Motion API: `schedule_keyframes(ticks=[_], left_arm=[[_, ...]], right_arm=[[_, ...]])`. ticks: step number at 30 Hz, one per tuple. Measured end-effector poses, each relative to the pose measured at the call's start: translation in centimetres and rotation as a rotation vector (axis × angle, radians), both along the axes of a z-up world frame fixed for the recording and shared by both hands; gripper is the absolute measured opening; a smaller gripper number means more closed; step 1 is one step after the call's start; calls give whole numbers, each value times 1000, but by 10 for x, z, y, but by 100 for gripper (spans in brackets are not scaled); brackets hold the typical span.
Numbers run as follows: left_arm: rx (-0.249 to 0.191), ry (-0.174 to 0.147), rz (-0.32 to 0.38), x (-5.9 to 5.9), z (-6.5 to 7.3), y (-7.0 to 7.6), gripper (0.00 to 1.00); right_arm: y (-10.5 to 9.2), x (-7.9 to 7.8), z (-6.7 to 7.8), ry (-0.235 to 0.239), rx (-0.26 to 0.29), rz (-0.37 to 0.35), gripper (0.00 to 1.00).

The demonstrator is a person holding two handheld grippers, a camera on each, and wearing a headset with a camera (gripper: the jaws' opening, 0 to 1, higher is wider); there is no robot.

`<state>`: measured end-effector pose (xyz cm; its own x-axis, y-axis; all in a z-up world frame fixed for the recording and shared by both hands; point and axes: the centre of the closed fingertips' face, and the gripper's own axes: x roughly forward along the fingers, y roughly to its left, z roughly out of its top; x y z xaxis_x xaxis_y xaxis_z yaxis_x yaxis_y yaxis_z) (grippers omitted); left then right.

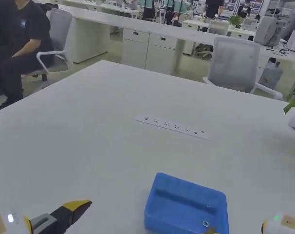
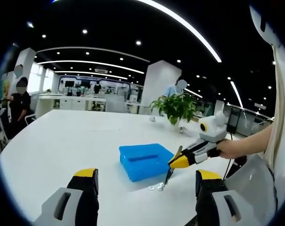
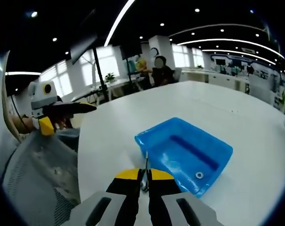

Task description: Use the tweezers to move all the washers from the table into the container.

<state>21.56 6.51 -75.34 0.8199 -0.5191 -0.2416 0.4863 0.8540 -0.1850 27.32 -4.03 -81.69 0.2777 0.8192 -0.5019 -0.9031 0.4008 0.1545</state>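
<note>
A blue container (image 1: 186,207) sits on the white table near its front edge, with one washer (image 1: 206,224) inside it. In the right gripper view the container (image 3: 185,150) lies just ahead, the washer (image 3: 199,175) on its floor. My right gripper (image 3: 145,173) is shut on thin metal tweezers (image 3: 146,165) that point forward. In the left gripper view the right gripper (image 2: 180,161) holds the tweezers (image 2: 170,170) tilted down, tips beside small washers (image 2: 156,187) on the table by the container (image 2: 145,160). My left gripper (image 2: 147,173) stands open, holding nothing.
A power strip (image 1: 174,126) lies across the middle of the table. Office chairs (image 1: 235,63) stand at the far edge, and a person (image 1: 16,44) sits at the far left. A potted plant (image 2: 173,106) stands on the table beyond the container.
</note>
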Motion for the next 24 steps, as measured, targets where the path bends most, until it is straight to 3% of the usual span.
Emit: schedule_keyframes(ticks=[3, 24], left_arm=[[1, 0, -1, 0, 0, 0, 86], [6, 6, -4, -2, 0, -1, 84]], right_arm=[[0, -1, 1, -24, -25, 15, 2], [2, -3, 1, -1, -27, 23, 2]])
